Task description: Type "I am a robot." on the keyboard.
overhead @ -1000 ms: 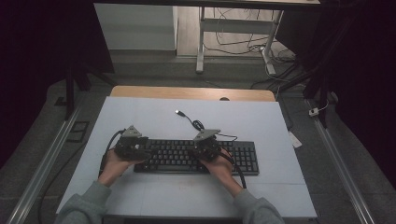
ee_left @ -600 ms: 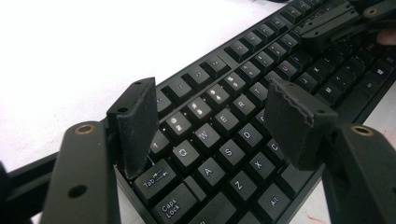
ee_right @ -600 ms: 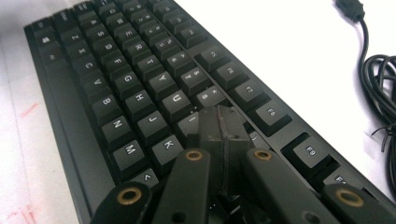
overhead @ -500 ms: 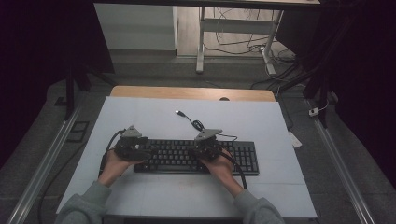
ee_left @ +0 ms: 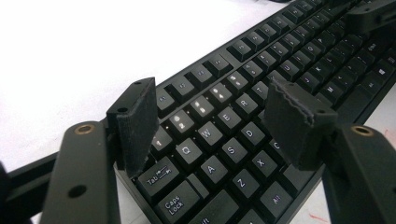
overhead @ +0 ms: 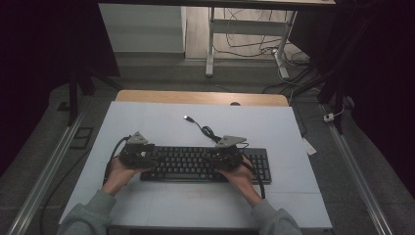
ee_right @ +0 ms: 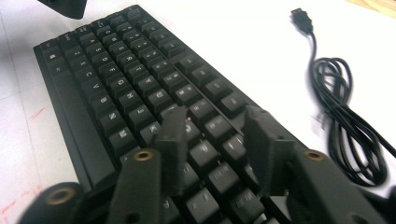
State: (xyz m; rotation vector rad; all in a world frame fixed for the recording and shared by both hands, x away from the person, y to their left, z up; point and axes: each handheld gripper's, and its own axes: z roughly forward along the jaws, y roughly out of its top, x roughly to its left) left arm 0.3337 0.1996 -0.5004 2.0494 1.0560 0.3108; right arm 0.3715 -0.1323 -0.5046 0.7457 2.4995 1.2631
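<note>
A black keyboard lies across the white table, with its coiled cable and USB plug behind it. My left gripper hovers over the keyboard's left end. Its jaws stand open above the Q, W, E keys, with nothing between the pads. My right gripper hangs low over the keys right of the middle. Its jaws have just been opening and stand apart, holding nothing. The cable lies to the right in the right gripper view.
A wooden strip borders the table's far edge. Metal rails run along both sides on the floor. Desk legs and loose cables sit beyond. White surface lies free behind and in front of the keyboard.
The right hand has shifted slightly to the right along the keyboard. The left hand has stayed where it was.
</note>
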